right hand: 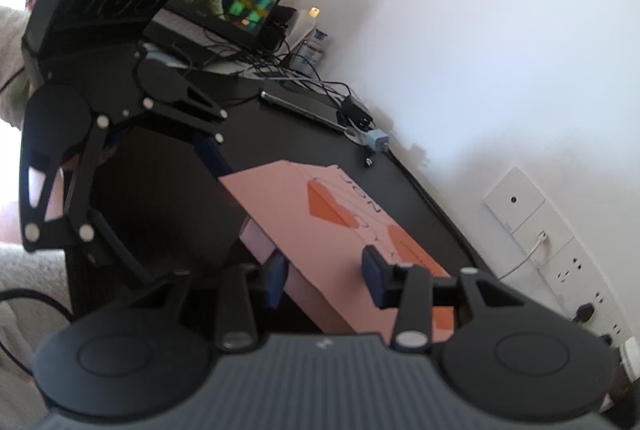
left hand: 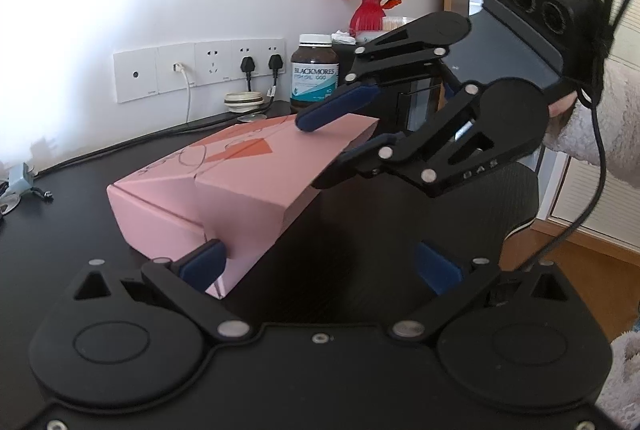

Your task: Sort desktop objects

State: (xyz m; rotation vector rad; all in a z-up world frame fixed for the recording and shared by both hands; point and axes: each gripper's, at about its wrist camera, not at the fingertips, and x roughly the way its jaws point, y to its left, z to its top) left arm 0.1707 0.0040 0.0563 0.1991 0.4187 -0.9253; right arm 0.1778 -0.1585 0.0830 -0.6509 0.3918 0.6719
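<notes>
While the right gripper (right hand: pixel 326 276) clamps the far end of the pink box (left hand: pixel 224 182), tilted above the black desk (left hand: pixel 60 230), the left gripper (left hand: pixel 320 266) gapes wide, its left finger touching the near corner at lower centre.

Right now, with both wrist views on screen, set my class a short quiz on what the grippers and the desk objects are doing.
1. True or false: the right gripper is closed on the raised lid of the pink box.
2. What stands behind the box, near the wall sockets? A) a brown bottle with a white cap B) a green mug C) a blue kettle
3. Fill in: the left gripper has its jaws ____, gripping nothing.

Key: 1 true; 2 A; 3 open
</notes>
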